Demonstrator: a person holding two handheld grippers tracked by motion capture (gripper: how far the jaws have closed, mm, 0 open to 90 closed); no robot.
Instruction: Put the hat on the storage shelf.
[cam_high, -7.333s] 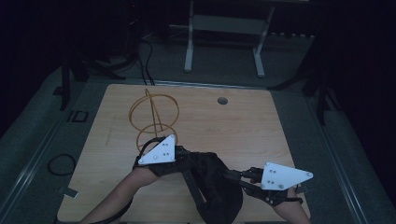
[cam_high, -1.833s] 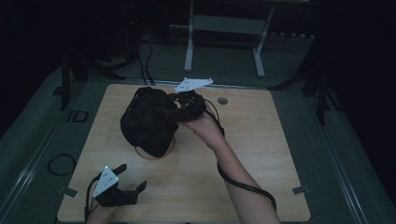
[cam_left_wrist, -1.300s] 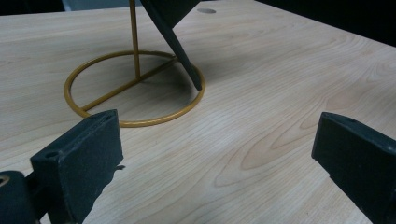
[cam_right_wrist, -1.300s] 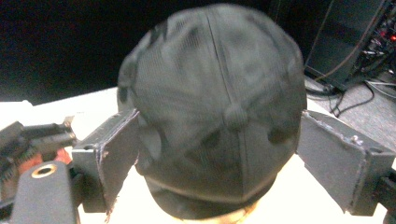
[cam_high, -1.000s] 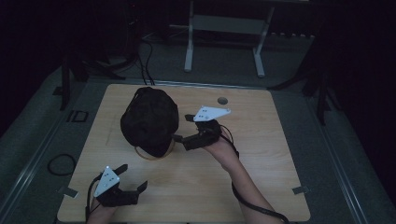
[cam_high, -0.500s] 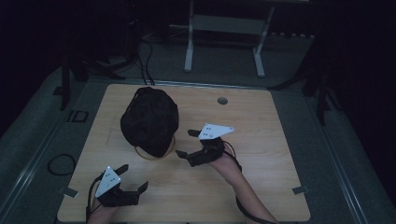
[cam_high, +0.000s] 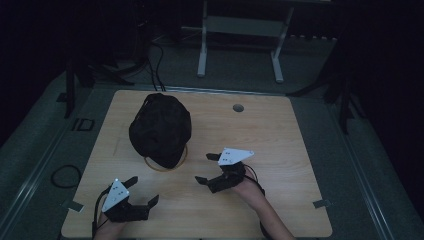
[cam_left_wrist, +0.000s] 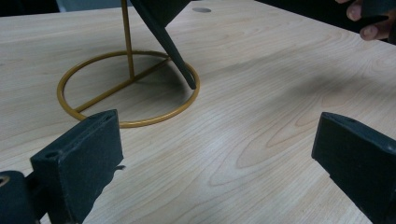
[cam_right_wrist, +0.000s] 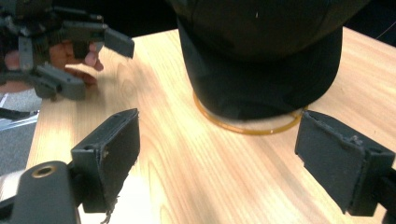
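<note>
- At the near left corner of the wooden table (cam_high: 300, 150), in the high view, the left gripper (cam_high: 142, 192) sits low over the wood, held in a hand (cam_high: 107, 227) that comes in from the bottom edge. Its jaws are spread wide with only bare tabletop between them; its own view confirms this — the two black jaws stand far apart at the lower corners of the frame, gripping nothing.
- Just beyond it, toward the left-centre of the table, a black cap (cam_high: 161, 129) hangs over a gold wire stand (cam_high: 150, 162). The cap covers nearly all of the stand, so only the round base ring peeks out at the cap's near edge.
- In the left gripper view the stand's ring (cam_left_wrist: 126, 91) lies flat on the wood with a thin upright rod rising from a crossbar, and the cap's dark brim (cam_left_wrist: 168, 42) slopes down to a point just inside the ring's far rim.
- In the right gripper view the cap (cam_right_wrist: 261, 56) fills the upper middle, its lower edge hanging just above the ring (cam_right_wrist: 247, 126).
- Right of the cap, near the table's middle, the right gripper (cam_high: 206, 168) is held in a hand (cam_high: 247, 185) and points left toward the stand — well clear of it. Its jaws are parted wide and hold nothing.
- Near the far edge, right of centre, a small round hole (cam_high: 238, 107) is set in the tabletop.
</note>
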